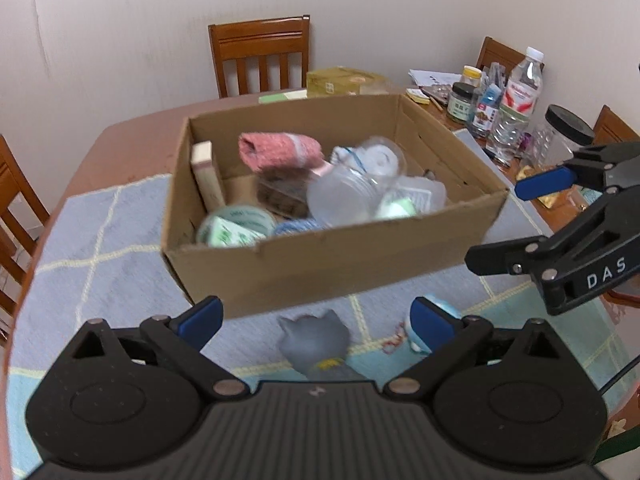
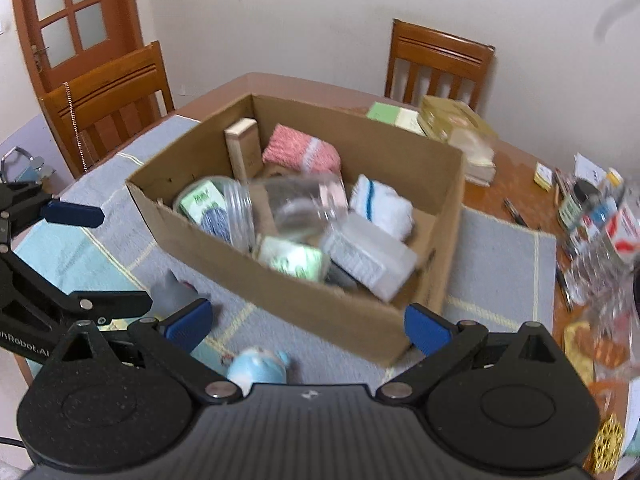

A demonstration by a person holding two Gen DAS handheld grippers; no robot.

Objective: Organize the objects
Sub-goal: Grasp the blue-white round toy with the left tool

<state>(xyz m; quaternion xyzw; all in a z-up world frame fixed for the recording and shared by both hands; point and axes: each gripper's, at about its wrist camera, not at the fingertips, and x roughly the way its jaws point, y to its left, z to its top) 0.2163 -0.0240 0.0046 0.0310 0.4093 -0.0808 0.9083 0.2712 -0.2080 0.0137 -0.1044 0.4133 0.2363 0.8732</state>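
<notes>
From the left wrist view, the cardboard box (image 1: pixel 332 204) filled the middle of the frame, standing on a blue checked mat (image 1: pixel 100 240) on the tabletop (image 1: pixel 132 136). Inside it, a pink knitted cloth (image 1: pixel 280 150) lay toward the far wall, a tall cream carton (image 1: pixel 206 174) leaned against the left wall, and a clear plastic jar (image 1: pixel 352 184) lay on its side in the centre, blurred. A green-labelled packet (image 1: pixel 228 232) sat in the near left corner. Below the box, at the bottom centre, a grey cat figure (image 1: pixel 314 338) stood on the mat between the jaws of the left gripper (image 1: pixel 316 318), which were spread wide and held nothing. A light blue toy (image 1: pixel 434 326) lay just behind the right-hand finger. At the right edge the right gripper (image 1: pixel 504 224) hung with its jaws apart, empty. Bottles and jars (image 1: pixel 516 96) crowded the upper right.

In the right wrist view, the box (image 2: pixel 304 292) sat in the centre again, holding the carton (image 2: pixel 244 148), the pink cloth (image 2: pixel 302 152), a white cloth with a blue stripe (image 2: pixel 382 204), the clear jar (image 2: pixel 296 204), and a flat clear plastic case (image 2: pixel 368 256) at the near right. The right gripper (image 2: pixel 308 326) stood at the bottom, jaws spread and empty, with the blue toy (image 2: pixel 260 364) just beside its left finger. The grey figure (image 2: pixel 172 292) stood near the left gripper (image 2: pixel 112 256) at the left edge, whose jaws were apart.
</notes>
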